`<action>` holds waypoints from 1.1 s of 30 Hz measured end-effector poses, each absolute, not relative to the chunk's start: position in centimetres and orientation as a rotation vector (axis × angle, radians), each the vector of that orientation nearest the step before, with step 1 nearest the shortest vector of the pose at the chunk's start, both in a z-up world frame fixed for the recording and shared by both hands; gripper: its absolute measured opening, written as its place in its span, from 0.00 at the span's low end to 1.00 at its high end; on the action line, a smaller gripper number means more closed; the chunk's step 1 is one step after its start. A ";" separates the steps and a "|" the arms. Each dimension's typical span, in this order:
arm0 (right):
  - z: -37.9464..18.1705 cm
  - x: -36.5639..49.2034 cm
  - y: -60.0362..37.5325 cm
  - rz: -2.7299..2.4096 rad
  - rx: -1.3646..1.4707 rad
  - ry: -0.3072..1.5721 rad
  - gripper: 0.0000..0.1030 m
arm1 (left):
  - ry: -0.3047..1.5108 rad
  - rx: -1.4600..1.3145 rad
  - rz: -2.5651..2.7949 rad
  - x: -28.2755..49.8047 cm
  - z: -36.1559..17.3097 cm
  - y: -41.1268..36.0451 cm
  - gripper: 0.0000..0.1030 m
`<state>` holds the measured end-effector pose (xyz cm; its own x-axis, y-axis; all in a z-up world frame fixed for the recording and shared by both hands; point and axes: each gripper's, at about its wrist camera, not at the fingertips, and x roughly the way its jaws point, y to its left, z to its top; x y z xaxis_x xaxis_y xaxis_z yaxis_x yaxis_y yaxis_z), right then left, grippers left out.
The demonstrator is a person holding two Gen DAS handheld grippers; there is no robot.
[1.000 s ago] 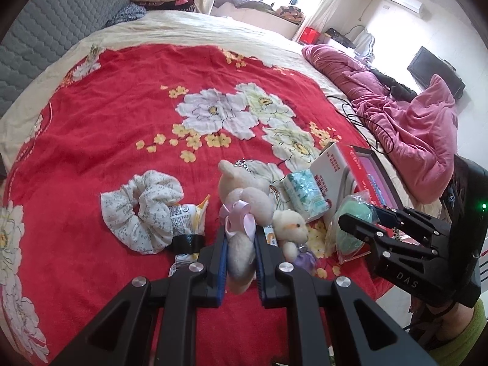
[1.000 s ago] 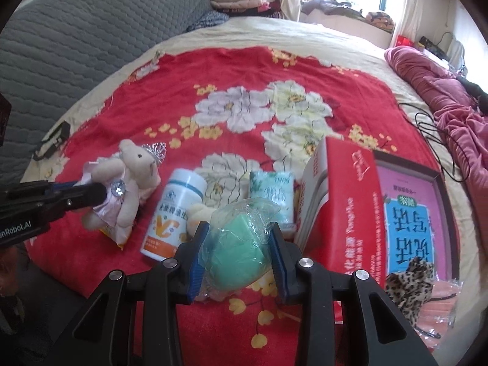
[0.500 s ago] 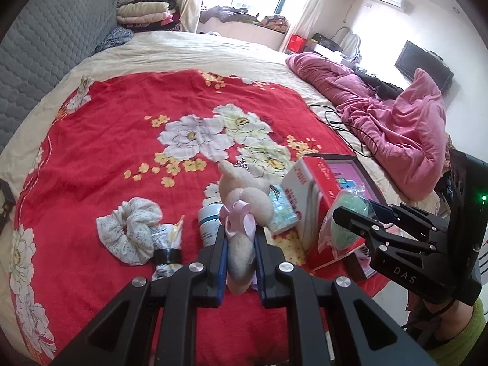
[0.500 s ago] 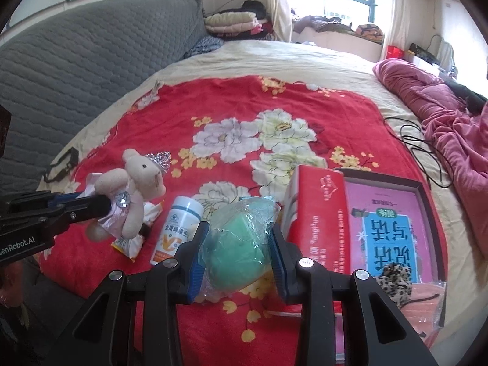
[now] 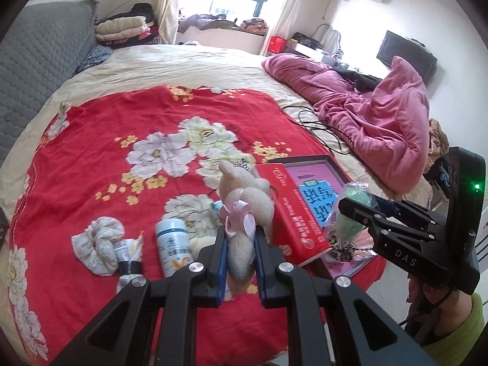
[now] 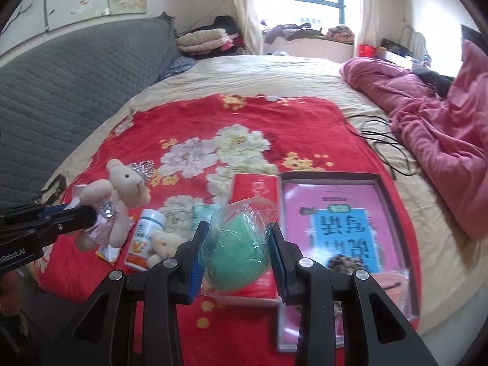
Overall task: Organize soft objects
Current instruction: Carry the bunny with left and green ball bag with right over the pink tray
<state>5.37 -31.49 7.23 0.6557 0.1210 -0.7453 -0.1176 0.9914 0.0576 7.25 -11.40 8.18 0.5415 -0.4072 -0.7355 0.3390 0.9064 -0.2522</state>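
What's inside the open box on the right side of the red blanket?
The box holds a pink and blue printed book, with a leopard-print item lying on it at the near end. The green wrapped bundle in the right tool covers the box's near-left corner.

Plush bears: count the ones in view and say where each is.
2. One plush bear is clamped in the left gripper; a smaller plush bear lies on the red blanket beside the white bottle. Others may be hidden.
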 end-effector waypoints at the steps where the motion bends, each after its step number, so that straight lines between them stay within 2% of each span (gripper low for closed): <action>1: 7.4 5.2 -32.3 0.121 0.007 0.842 0.38 | 0.893 -0.081 -0.449 7.1 8.3 -11.8 0.15; 33: 9.7 0.5 -43.9 -0.058 0.091 0.790 0.38 | 0.872 0.018 -0.601 5.1 9.9 -23.0 0.15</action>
<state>0.51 -43.91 9.70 0.7026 -0.0179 -0.7114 0.0864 0.9944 0.0603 5.11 -22.99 9.87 0.4898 -0.4880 -0.7225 0.5020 0.8354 -0.2239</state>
